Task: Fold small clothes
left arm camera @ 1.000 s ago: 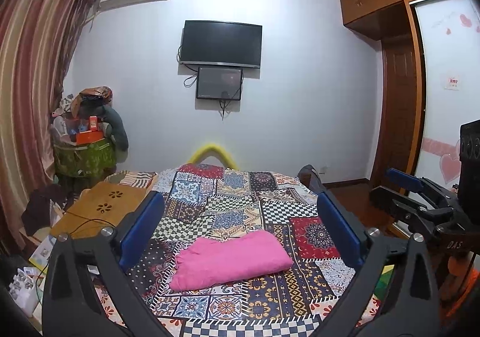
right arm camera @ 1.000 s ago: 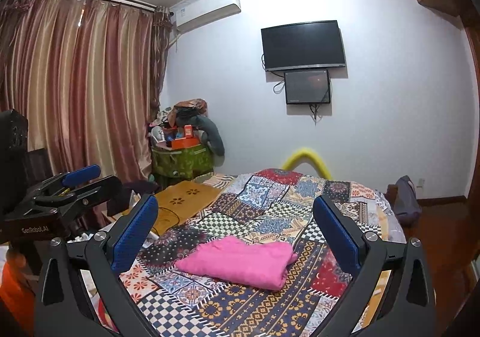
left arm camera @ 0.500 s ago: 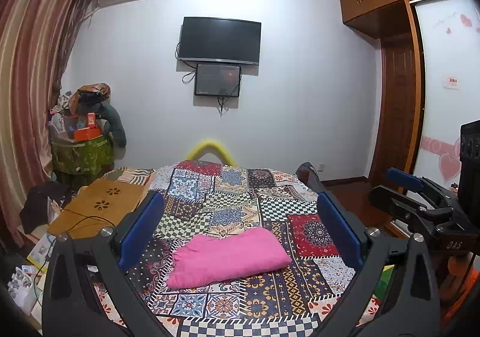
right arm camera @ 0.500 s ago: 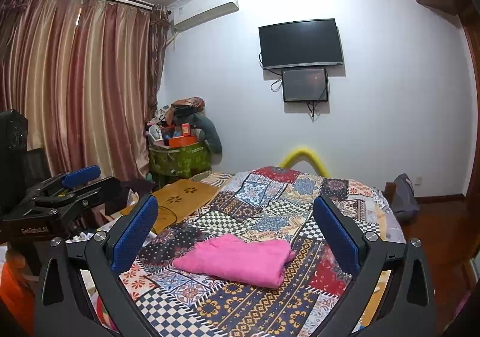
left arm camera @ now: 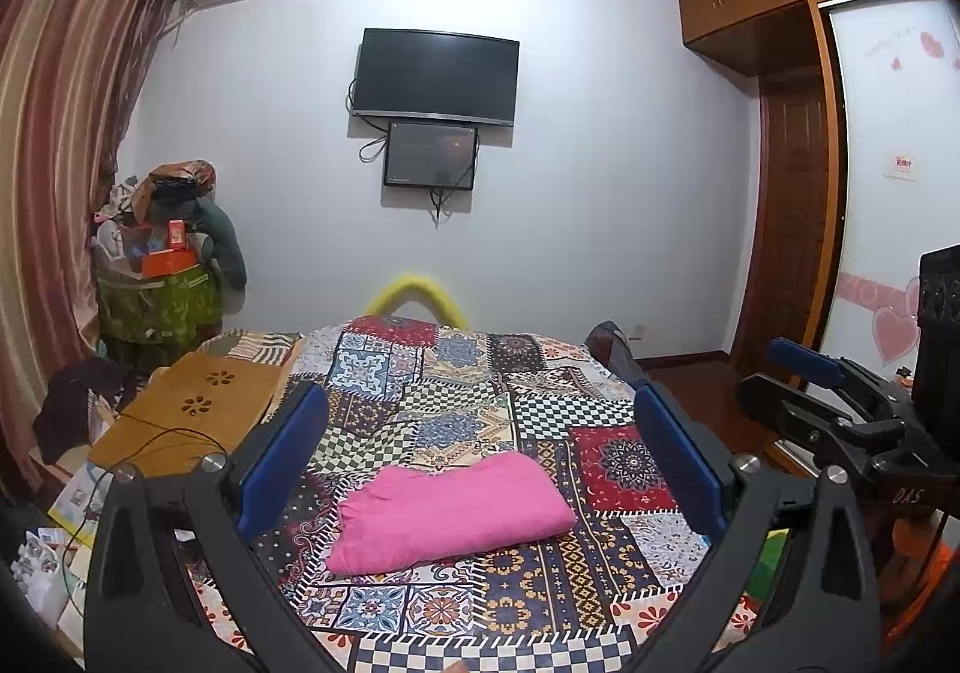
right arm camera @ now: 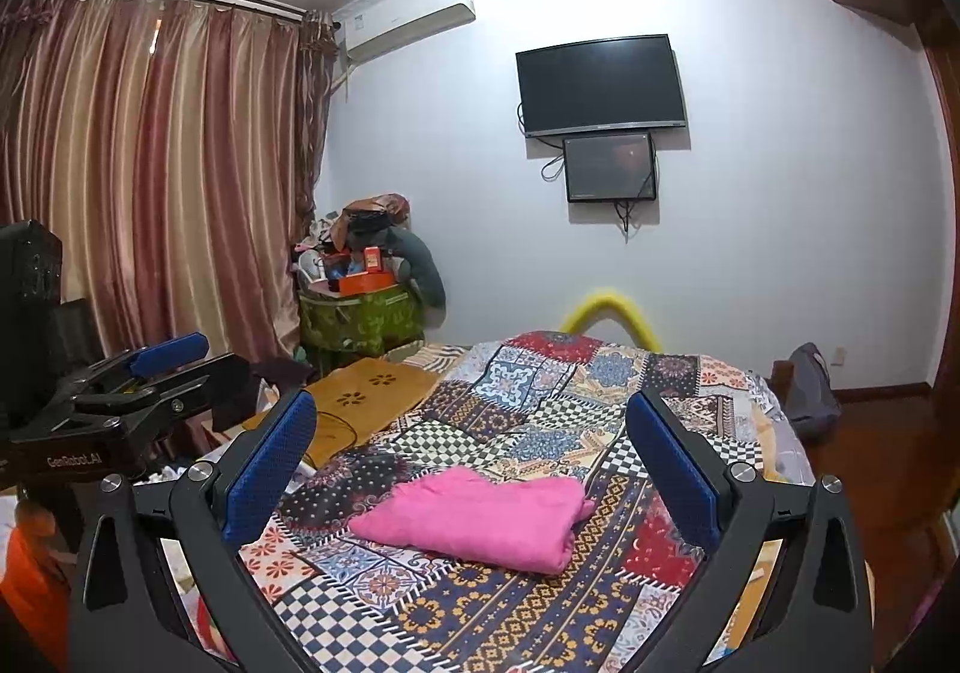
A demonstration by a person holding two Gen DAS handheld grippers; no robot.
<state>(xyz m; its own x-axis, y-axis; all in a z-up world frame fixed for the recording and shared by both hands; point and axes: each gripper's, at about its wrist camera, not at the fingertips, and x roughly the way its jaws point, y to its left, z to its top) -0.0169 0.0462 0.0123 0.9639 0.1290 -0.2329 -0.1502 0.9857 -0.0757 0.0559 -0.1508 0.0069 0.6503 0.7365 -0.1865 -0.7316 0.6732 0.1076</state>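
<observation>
A folded pink garment [left arm camera: 450, 511] lies flat on the patchwork bed cover [left arm camera: 456, 391]; it also shows in the right wrist view [right arm camera: 480, 517]. My left gripper [left arm camera: 480, 451] is open and empty, held above and short of the garment. My right gripper [right arm camera: 474, 457] is open and empty, also raised above the bed on the near side of the garment. The right gripper shows at the right edge of the left wrist view [left arm camera: 840, 403]. The left gripper shows at the left edge of the right wrist view [right arm camera: 138, 385].
A wooden lap desk [left arm camera: 192, 415] with a cable lies left of the bed. A cluttered green bin [left arm camera: 156, 301] stands in the far left corner by the curtain [right arm camera: 150, 181]. A TV [left arm camera: 435, 76] hangs on the far wall. A wardrobe [left arm camera: 798, 181] is on the right.
Both grippers have drifted slightly; the views tilt down a little, so the room sits higher in frame. The pink garment has not moved.
</observation>
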